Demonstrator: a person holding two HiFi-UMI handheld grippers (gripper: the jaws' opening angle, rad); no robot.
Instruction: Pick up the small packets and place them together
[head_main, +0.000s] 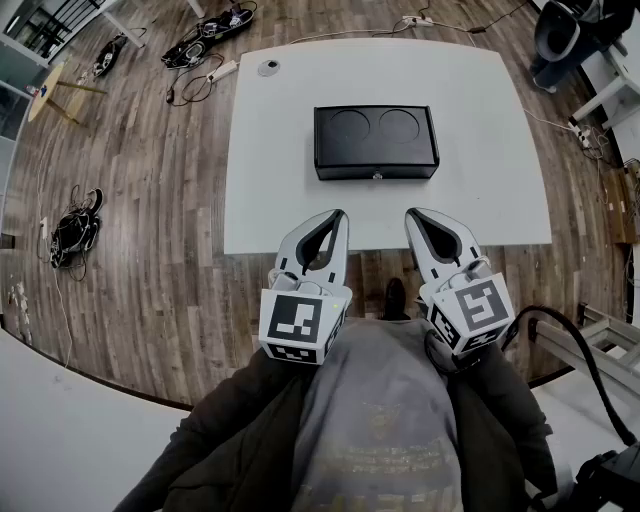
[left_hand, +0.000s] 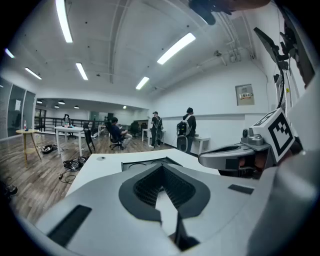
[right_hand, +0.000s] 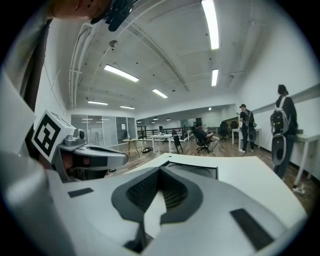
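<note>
Left gripper (head_main: 337, 216), right gripper (head_main: 413, 214): jaws together, empty, at six o'clock of the black box (head_main: 376, 141) on the table (head_main: 480, 150).

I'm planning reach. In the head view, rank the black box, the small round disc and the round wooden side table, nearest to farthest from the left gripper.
1. The black box, midway across the white table, just ahead of the left gripper.
2. The small round disc, near the table's far left corner.
3. The round wooden side table, on the floor, far left.
</note>
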